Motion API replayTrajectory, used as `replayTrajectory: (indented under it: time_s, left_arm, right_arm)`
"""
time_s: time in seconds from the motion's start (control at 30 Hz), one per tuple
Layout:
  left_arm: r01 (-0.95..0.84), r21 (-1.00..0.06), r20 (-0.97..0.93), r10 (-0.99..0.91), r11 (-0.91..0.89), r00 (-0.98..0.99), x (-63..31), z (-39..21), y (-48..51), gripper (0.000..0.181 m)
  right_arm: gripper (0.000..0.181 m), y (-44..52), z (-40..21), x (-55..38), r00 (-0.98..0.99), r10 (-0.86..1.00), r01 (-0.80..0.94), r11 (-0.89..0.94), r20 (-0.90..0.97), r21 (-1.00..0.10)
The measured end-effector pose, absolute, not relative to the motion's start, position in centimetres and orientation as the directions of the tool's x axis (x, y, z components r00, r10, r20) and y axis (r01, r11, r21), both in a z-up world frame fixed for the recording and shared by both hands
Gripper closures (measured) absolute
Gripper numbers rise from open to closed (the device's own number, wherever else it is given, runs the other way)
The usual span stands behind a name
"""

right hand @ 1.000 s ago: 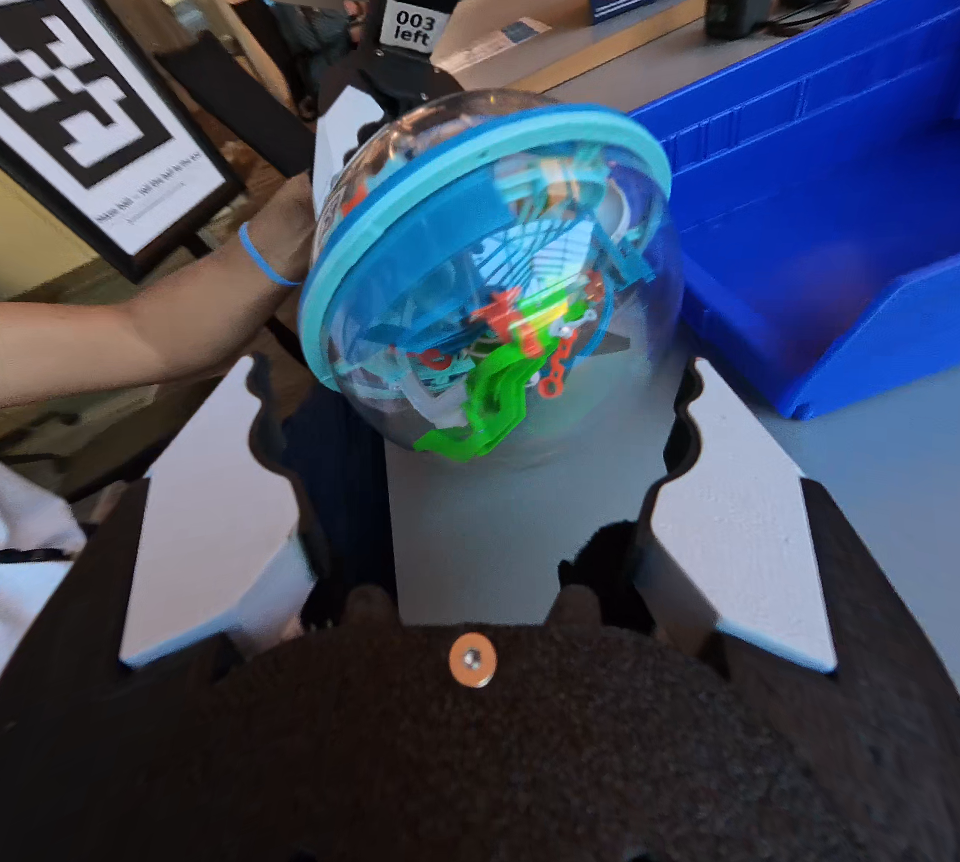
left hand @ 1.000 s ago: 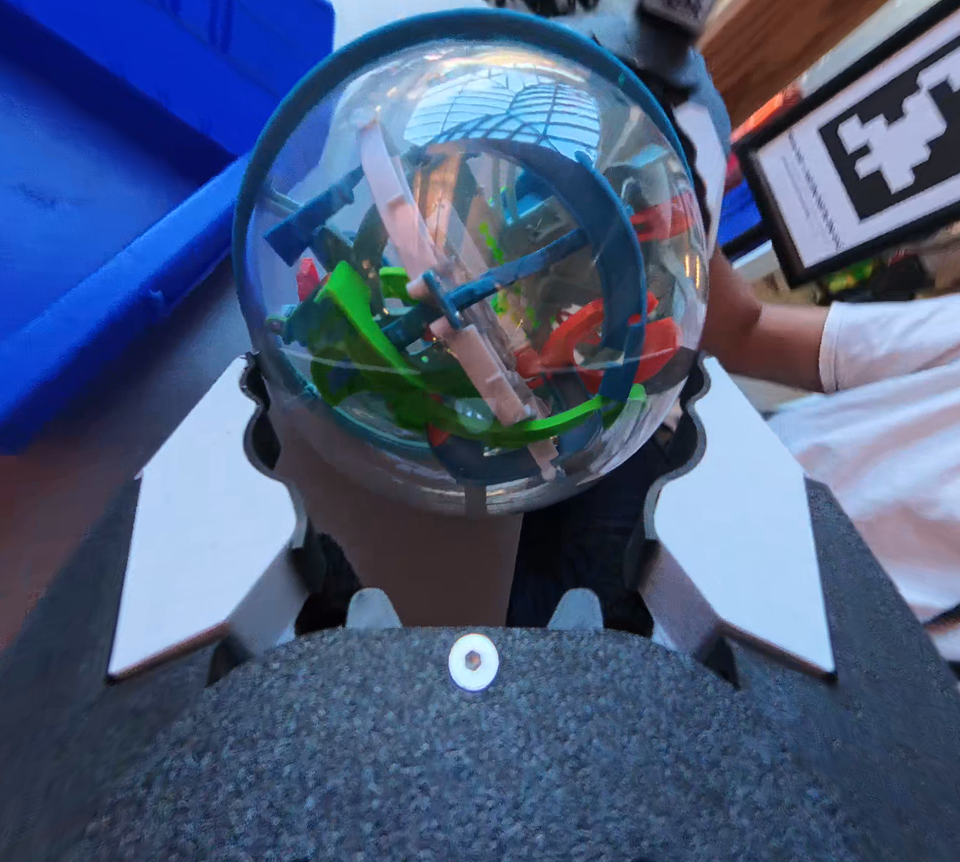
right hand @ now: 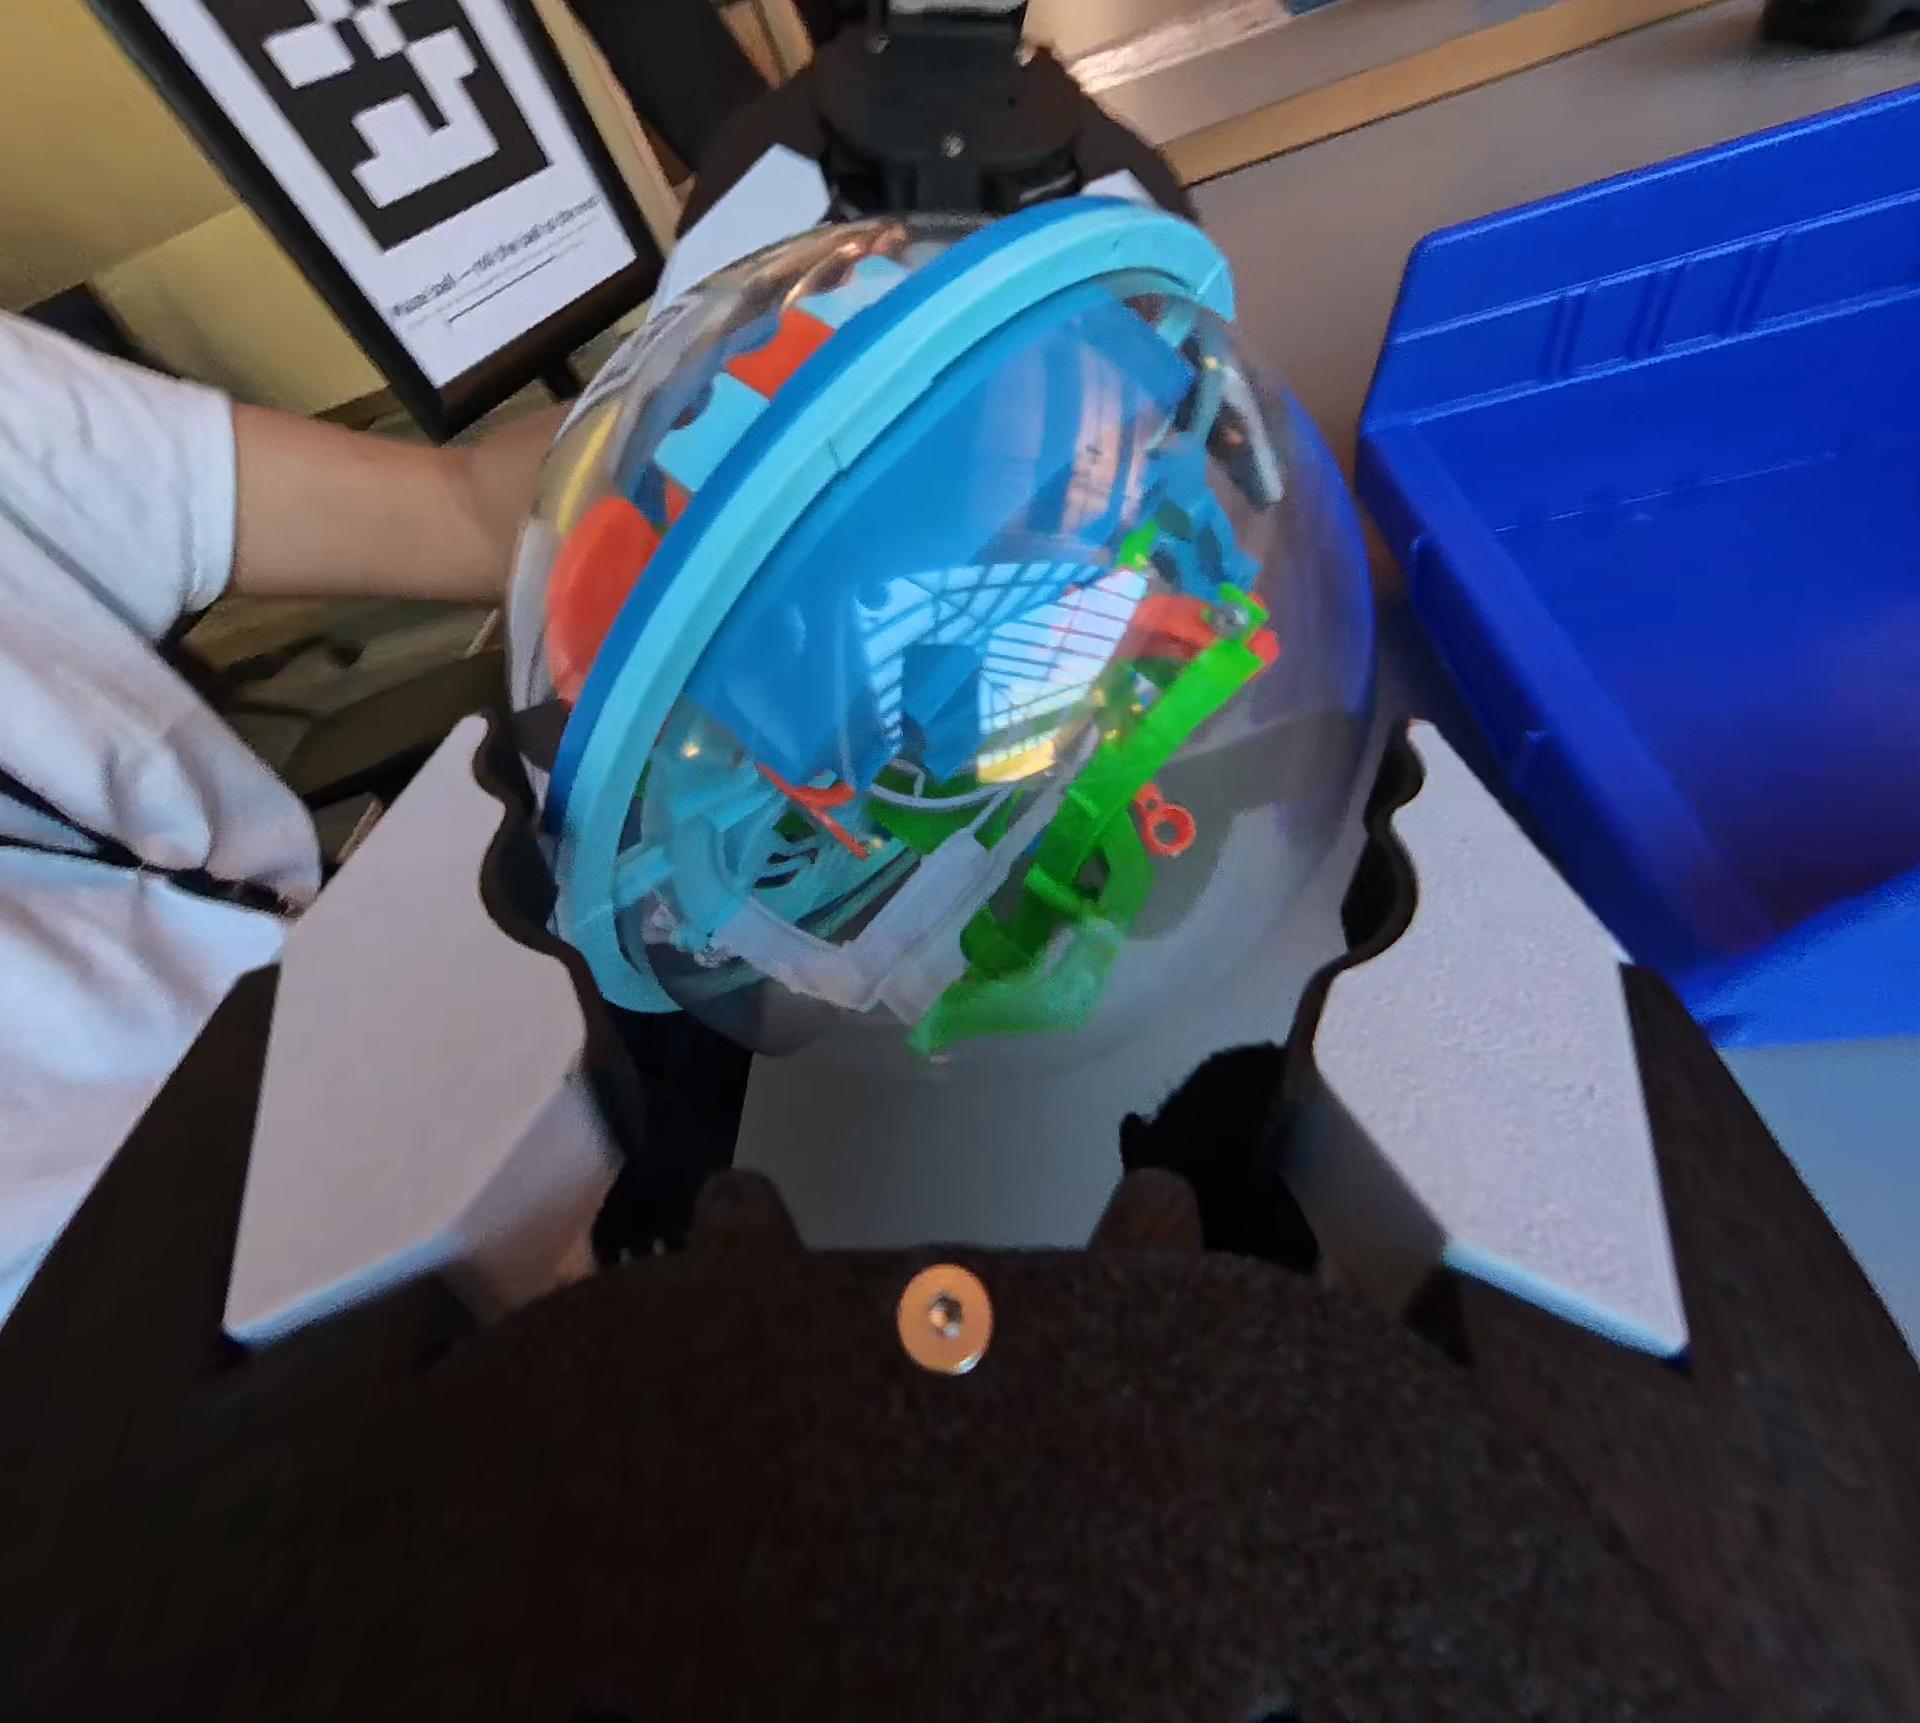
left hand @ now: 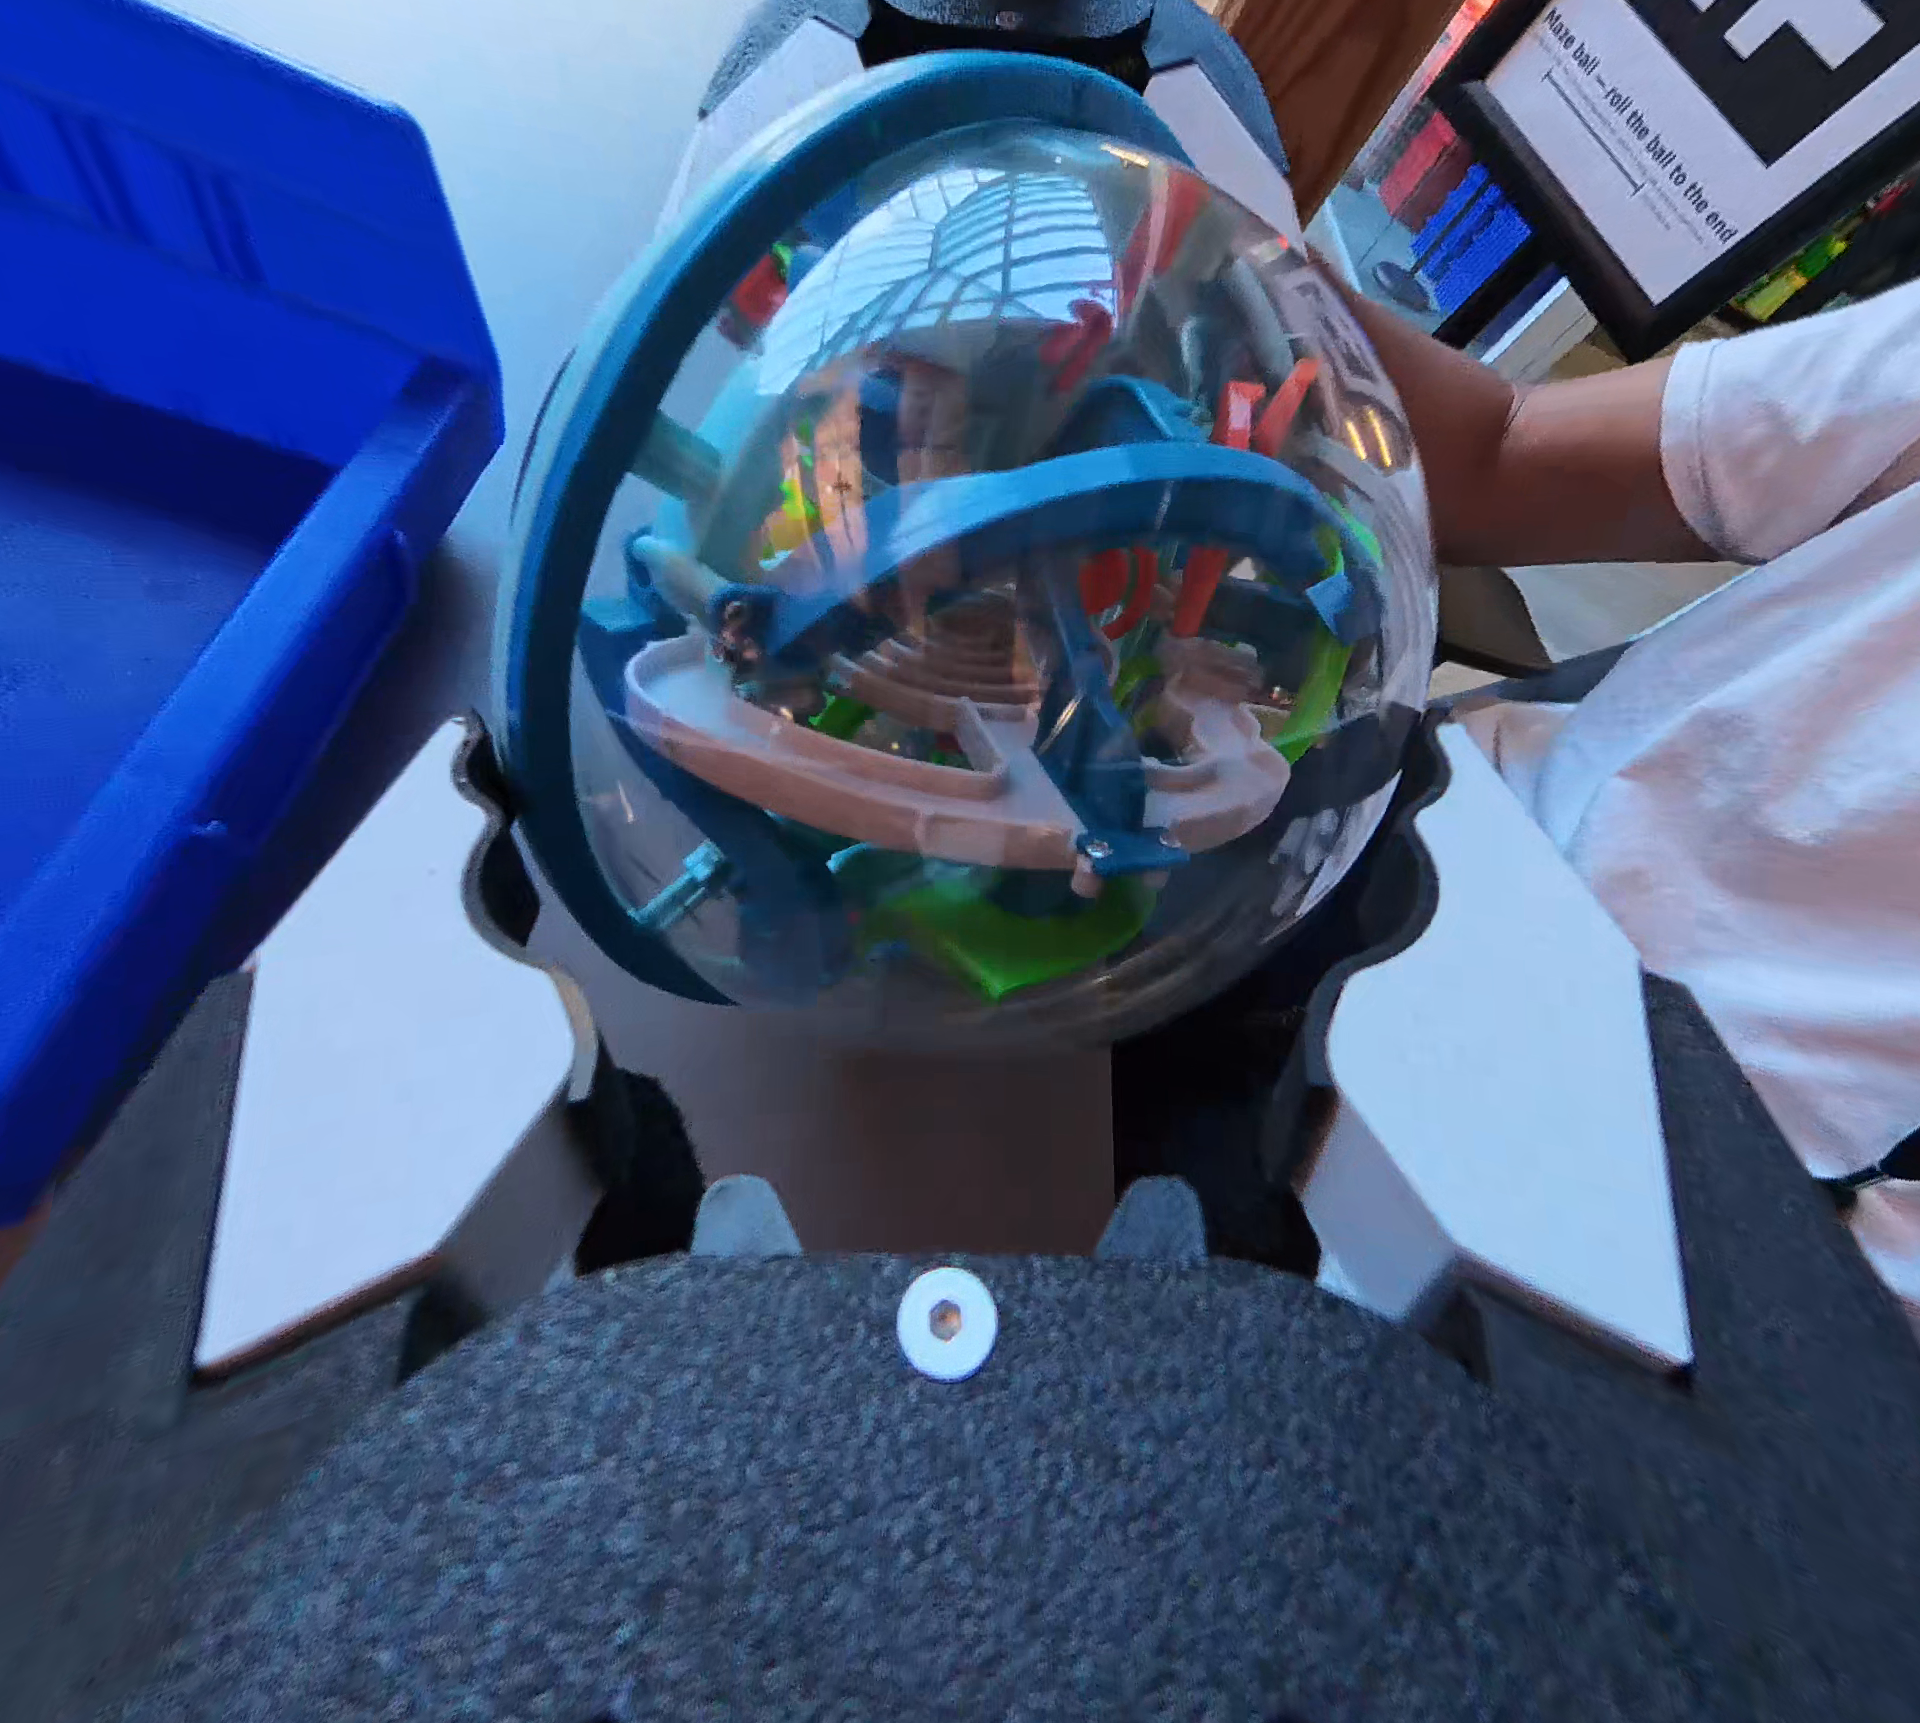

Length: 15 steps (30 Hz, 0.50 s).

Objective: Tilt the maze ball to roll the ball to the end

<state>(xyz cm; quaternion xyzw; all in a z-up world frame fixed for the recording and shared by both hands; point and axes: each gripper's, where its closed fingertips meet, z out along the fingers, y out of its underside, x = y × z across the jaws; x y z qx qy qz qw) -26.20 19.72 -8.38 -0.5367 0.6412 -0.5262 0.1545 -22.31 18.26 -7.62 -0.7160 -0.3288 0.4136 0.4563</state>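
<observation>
you turned maze ball [left hand: 966, 551] more; blue ring now slanted, both claws [left hand: 951, 790] [right hand: 940, 800] squeeze it, little ball hidden

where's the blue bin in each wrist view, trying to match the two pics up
Left wrist view: the blue bin fills the left edge, left of the maze ball.
Right wrist view: the blue bin sits at the right edge, right of the maze ball.
Shared landmark: the maze ball's blue ring.
</observation>
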Motion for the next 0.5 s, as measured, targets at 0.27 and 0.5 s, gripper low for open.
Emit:
replayTrajectory:
  time_s: [0.27,0.5]
  left_arm:
    - [-0.399,-0.893,0.340,-0.893,-0.208,-0.295,-27.3,-8.7,19.5,0.025]
    - [-0.408,-0.871,0.403,-0.873,-0.274,-0.274,-28.6,-9.8,18.6,0.023]
  right_arm:
    - [0.027,15.7,-11.1,-22.1,0.641,0.706,0.043,-0.426,-0.303,-0.903]
    - [0.027,16.1,-10.5,-24.3,0.592,0.726,0.048,-0.464,-0.349,-0.884]
